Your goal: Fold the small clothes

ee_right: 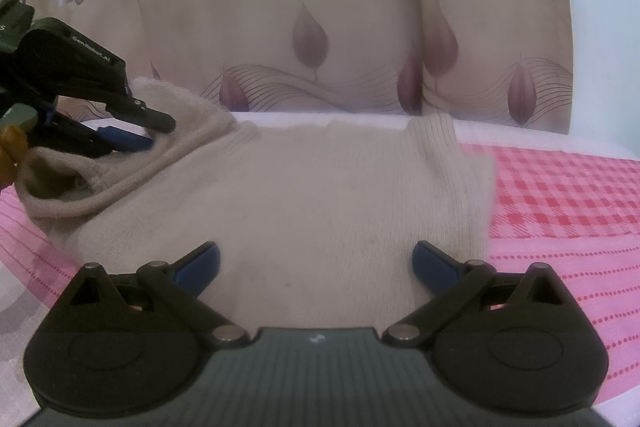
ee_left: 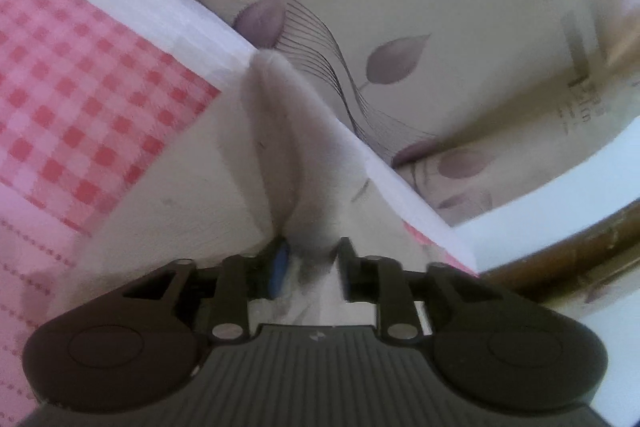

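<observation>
A small beige knit garment lies spread on a pink checked cloth. My left gripper is shut on a raised fold of the garment, lifted off the surface. In the right wrist view the left gripper holds the garment's left sleeve, curled over at the left. My right gripper is open, its blue-padded fingers spread wide just above the garment's near edge, holding nothing.
A curtain with purple leaves and printed text hangs right behind the surface. The white far edge of the surface runs diagonally in the left wrist view. A brown wooden rail shows at the right.
</observation>
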Tool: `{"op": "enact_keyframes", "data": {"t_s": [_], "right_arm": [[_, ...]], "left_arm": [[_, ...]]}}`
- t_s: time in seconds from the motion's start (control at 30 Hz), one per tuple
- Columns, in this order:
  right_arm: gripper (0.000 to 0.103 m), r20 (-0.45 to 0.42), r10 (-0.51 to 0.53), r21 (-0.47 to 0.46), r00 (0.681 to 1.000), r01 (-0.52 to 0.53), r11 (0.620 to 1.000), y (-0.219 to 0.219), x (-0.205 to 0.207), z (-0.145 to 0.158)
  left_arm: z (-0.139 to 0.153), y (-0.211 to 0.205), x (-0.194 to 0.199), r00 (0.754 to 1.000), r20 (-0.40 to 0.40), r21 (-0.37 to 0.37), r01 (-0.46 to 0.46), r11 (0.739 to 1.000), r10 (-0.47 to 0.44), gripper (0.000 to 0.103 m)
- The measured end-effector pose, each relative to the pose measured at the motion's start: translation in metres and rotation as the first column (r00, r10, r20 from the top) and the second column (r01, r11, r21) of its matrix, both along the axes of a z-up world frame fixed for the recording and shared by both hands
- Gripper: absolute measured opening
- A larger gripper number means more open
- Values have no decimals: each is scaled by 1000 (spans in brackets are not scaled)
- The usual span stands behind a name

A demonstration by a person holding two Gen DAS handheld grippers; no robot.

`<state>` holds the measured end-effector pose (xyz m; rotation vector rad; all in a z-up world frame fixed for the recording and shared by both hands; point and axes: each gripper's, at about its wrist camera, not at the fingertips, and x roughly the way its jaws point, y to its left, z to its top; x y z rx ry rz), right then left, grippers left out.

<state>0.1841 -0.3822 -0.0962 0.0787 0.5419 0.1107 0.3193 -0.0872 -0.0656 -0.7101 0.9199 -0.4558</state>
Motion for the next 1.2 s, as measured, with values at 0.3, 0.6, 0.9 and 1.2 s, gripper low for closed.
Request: {"op": "enact_keyframes", "data": {"t_s": [0.3, 0.6, 0.9, 1.2], "right_arm": [[103, 0, 0, -1, 1000, 0, 1000, 0, 0, 0], [103, -2, 2, -9, 1000, -2, 1000, -1, 0, 0], [103, 106, 103, 412, 989, -138, 901, -32, -10, 24], [101, 81, 259, 755, 963, -229, 614, -4, 69, 31]], "left_arm": [[6, 13, -9, 988, 117, -225, 128, 966, -104, 64], [13, 82, -60, 927, 374, -232, 64, 971, 28, 73], [-33, 76, -85, 884, 456, -132, 181, 975, -102, 69], [-59, 66, -90, 873, 454, -141, 266, 953, -177, 68]]}}
